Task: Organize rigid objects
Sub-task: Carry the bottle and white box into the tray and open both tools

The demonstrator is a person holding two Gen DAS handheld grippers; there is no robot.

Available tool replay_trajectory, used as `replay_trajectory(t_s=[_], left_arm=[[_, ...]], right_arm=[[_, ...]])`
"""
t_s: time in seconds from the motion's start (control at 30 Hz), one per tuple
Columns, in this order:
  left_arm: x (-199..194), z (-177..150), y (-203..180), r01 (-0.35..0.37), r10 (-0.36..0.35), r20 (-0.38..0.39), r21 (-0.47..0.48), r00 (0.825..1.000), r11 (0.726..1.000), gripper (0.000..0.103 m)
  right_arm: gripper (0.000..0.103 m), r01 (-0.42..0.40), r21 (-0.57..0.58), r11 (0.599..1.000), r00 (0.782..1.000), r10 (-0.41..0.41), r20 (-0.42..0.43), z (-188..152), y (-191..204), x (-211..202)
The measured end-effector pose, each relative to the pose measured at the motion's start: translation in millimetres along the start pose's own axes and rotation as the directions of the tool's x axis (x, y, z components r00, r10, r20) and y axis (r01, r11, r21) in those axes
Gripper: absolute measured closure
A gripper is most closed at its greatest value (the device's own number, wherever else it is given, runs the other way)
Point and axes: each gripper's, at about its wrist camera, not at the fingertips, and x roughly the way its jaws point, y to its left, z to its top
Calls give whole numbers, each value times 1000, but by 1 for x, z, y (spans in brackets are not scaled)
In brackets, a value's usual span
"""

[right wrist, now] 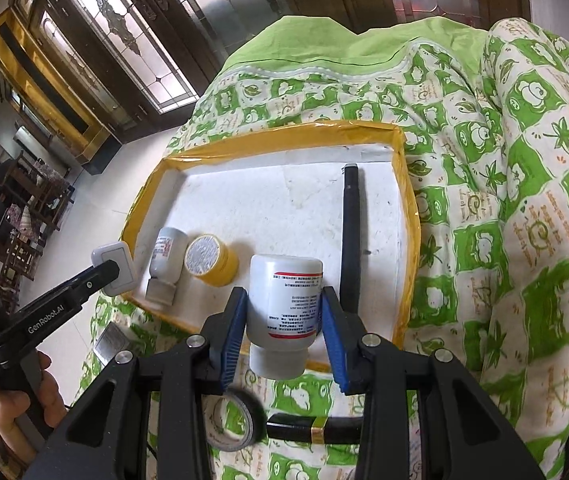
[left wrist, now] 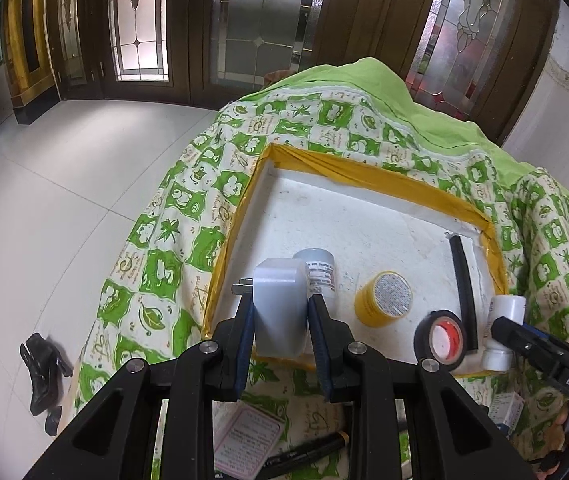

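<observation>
My left gripper [left wrist: 278,312] is shut on a white plug adapter [left wrist: 280,304], held over the near left corner of the yellow-rimmed white tray [left wrist: 364,172]; it also shows in the right wrist view [right wrist: 116,268]. My right gripper [right wrist: 284,320] is shut on a white pill bottle [right wrist: 284,304], held over the tray's near edge [right wrist: 400,184]. In the tray lie a small white bottle [right wrist: 166,258], a yellow jar [right wrist: 212,260] and a black stick [right wrist: 350,240].
A black tape roll [right wrist: 236,420] and a black pen with a gold band [right wrist: 312,428] lie on the green patterned quilt [right wrist: 524,200] near me. A pink card [left wrist: 244,436] lies on the quilt. Black shoes [left wrist: 44,368] stand on the white floor at left.
</observation>
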Motion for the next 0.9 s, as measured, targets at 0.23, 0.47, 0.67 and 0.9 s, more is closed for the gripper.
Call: replay_trajectory(t_s=[0.23, 0.47, 0.67, 0.9], left_arm=[[15, 3, 3, -11, 11, -20, -5, 1000, 1000, 76], [29, 2, 8, -22, 21, -37, -6, 999, 1000, 76], [36, 6, 7, -17, 17, -35, -1, 999, 1000, 76], [42, 7, 6, -22, 22, -37, 4, 999, 1000, 78]], right_arm=[[67, 2, 35, 999, 1000, -3, 19, 23, -9, 4], [67, 20, 59, 998, 1000, -20, 9, 51, -24, 20], [67, 11, 56, 998, 1000, -10, -28, 55, -25, 42], [67, 28, 4, 1000, 997, -27, -66, 54, -16, 66]])
